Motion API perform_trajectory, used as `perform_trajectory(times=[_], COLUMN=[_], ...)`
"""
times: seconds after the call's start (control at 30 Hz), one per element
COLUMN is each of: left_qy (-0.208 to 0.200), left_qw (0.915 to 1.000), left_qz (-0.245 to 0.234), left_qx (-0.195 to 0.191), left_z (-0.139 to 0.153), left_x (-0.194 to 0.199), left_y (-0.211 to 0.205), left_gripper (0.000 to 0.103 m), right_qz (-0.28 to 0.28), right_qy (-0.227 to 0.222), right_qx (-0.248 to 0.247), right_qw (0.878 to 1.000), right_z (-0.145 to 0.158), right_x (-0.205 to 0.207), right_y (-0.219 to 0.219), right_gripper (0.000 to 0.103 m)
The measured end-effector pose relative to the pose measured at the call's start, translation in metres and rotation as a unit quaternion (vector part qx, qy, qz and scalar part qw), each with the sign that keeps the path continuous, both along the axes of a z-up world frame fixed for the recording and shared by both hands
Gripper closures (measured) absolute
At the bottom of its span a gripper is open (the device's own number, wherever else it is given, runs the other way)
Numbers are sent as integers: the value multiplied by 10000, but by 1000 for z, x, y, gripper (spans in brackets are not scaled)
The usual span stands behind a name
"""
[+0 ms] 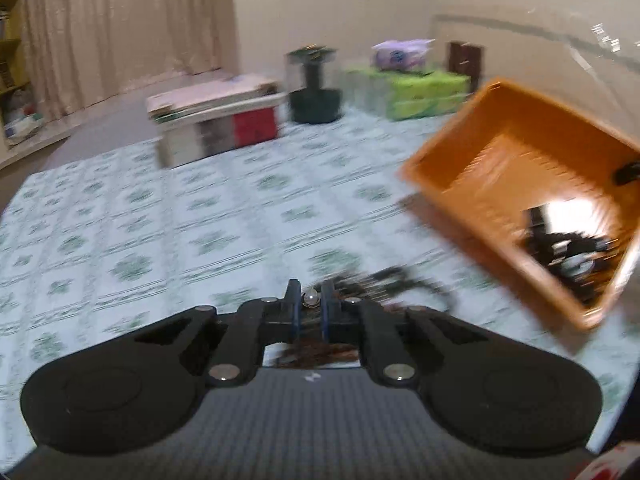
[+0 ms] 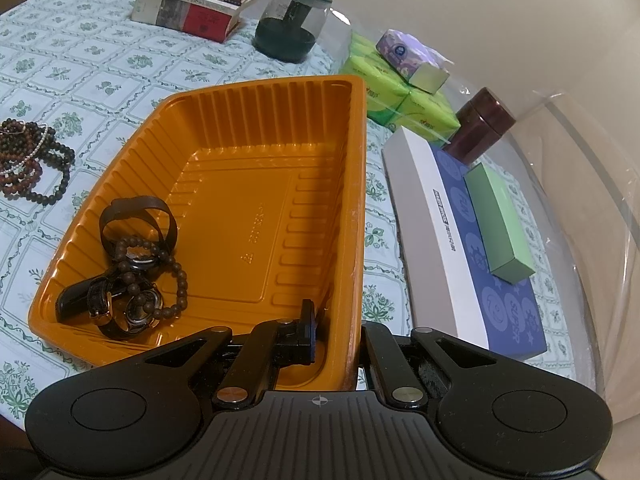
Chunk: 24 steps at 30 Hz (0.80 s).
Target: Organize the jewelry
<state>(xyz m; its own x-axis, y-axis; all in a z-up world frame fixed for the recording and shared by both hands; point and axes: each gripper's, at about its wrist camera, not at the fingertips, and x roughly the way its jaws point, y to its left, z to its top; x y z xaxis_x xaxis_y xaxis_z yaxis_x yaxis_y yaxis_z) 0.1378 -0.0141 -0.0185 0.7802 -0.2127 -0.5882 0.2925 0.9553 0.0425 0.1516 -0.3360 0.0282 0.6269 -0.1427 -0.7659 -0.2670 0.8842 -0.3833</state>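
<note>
Left gripper (image 1: pixel 311 300) is pinching a pale bead (image 1: pixel 310 299) between its fingers, jaws nearly together on it; dark bead strands (image 1: pixel 384 280) are trailing off toward 2 o'clock, heavily motion-blurred, so I cannot tell which piece it is.

Right gripper (image 2: pixel 338 330) is clamping the near-right wall of the orange tray (image 2: pixel 248 128), one finger inside, the other outside.

Inside the tray, at its 7 o'clock corner: watches (image 2: pixel 132 304) with dark straps and a brown bead bracelet (image 2: pixel 168 272) lying tangled together.

A pile of dark bead bracelets (image 2: pixel 32 160) is sitting on the table (image 2: pixel 120 68) at 9 o'clock of the tray, well apart from it.

Books (image 2: pixel 192 4), a glass jar (image 2: pixel 292 24) and tissue packs (image 2: pixel 400 92) are sitting toward 12 o'clock.
</note>
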Motion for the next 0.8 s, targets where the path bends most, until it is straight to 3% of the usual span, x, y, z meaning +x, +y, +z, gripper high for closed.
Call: perform_trajectory(times=[0.2,0.33,0.8], left_qy=[8,-90,-151], left_qw=[9965,9928,9890], left_qz=[-741,-1143,-1451], left_qx=[-391,-357,-242], left_z=[9,12,7], left_x=[-5,-3,32], left_y=[-65,-103,-149], left_gripper=[94,94,94], right_qz=[12,16,14], right_qy=[-15,-17,-31], right_qx=[31,49,151], right_qw=[10000,10000,9999], right_z=[0,0,0], right_x=[-2,-2,-2], right_y=[-1,-1,-5], right_gripper=[98,98,98])
